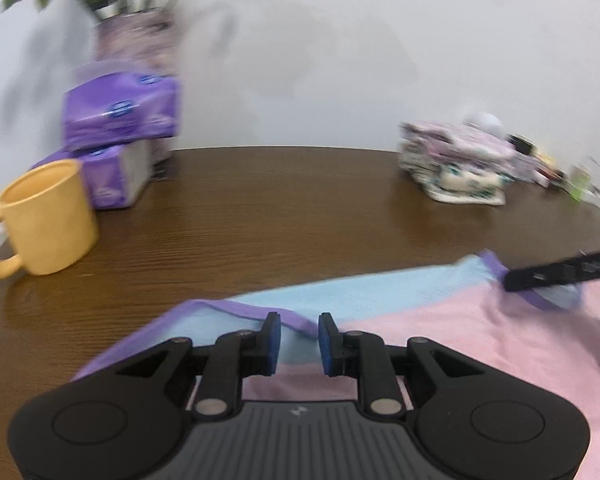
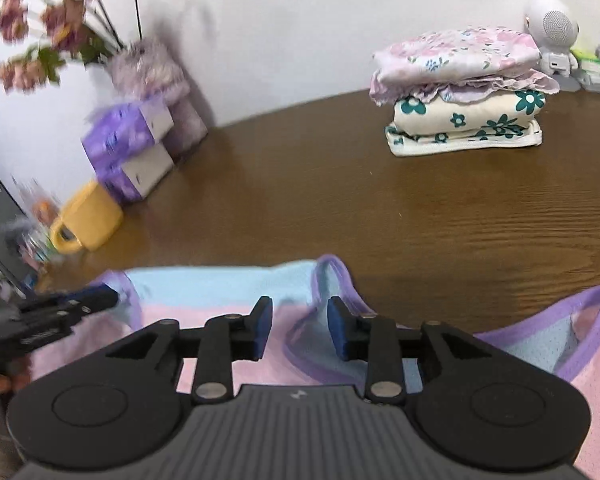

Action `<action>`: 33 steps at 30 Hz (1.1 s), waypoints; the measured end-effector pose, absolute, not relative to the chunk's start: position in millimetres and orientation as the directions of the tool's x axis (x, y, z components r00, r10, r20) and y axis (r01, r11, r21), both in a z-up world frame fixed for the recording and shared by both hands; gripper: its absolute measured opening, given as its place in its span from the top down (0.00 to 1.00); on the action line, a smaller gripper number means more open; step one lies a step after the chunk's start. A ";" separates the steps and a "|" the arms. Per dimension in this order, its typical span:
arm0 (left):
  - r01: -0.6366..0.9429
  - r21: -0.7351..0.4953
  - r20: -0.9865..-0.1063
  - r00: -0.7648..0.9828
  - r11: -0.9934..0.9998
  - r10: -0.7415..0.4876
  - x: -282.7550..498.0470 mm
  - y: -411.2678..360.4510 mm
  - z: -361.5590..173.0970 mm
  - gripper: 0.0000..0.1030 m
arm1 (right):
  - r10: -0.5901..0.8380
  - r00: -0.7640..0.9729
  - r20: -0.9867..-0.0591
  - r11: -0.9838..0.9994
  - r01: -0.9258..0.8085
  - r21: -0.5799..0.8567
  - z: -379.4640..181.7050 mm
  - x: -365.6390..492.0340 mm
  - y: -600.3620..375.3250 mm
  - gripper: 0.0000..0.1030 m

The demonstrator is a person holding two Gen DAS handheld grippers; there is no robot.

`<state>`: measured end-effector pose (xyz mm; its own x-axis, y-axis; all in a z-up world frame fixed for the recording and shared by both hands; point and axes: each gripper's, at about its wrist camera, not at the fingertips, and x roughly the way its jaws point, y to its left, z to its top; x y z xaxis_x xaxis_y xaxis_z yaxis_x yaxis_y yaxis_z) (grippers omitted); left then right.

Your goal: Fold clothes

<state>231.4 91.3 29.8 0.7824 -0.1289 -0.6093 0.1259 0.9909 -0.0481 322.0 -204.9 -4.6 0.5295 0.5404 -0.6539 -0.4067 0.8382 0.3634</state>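
My left gripper (image 1: 299, 344) stands with a narrow gap between its blue pads (image 1: 274, 340), and nothing is pinched there: the purple-trimmed edge of the pink-and-blue sleeveless top (image 1: 420, 320) lies just under and ahead of the tips. My right gripper (image 2: 299, 328) is likewise slightly parted and empty, poised over a purple-bound shoulder strap (image 2: 332, 276) that rises in a loose fold between and just beyond its fingers.

To do this step well, I judge I should bring each pair of pads down onto the trim itself, since the binding is thicker than the mesh and ought to hold better, and take both layers at once (a single layer would let the top slide open as I lift). I would match the two grips in height so the fold line stays straight.

The top lies flat on the near edge of the brown wooden table (image 2: 340, 200), right beneath both tools. Farther out, a stack of folded floral clothes (image 2: 464, 96) sits well apart at the far right, and a yellow mug (image 1: 44, 216) and purple tissue packs (image 1: 120, 108) stand off to the left.
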 end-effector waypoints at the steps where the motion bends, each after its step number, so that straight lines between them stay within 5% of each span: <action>1: 0.152 -0.041 -0.610 0.779 0.987 -0.146 230.2 85.6 28.2 0.82 | 0.533 0.528 -0.661 0.841 -0.412 0.349 -5.9 320.9 -204.0 0.88; 4: 0.180 -0.035 -0.631 0.759 0.983 -0.161 230.2 76.9 21.2 0.82 | 0.508 0.540 -0.671 0.853 -0.422 0.305 -8.0 316.3 -203.6 0.97; 13: 0.151 -0.036 -0.632 0.762 0.988 -0.140 233.0 81.0 13.7 0.84 | 0.432 0.612 -0.662 0.884 -0.433 0.177 -10.2 306.7 -203.4 0.97; 19: 0.145 -0.034 -0.626 0.768 0.989 -0.134 233.2 81.6 13.5 0.84 | 0.490 0.594 -0.638 0.867 -0.413 0.281 -4.2 305.6 -217.3 0.71; 23: 0.145 -0.029 -0.623 0.771 0.989 -0.131 233.0 81.5 12.6 0.83 | 0.463 0.619 -0.634 0.876 -0.428 0.222 0.0 292.1 -220.5 0.64; 33: 0.143 -0.024 -0.615 0.778 0.989 -0.128 231.0 81.0 12.0 0.83 | 0.399 0.637 -0.659 0.888 -0.447 0.106 -7.0 273.5 -224.3 0.64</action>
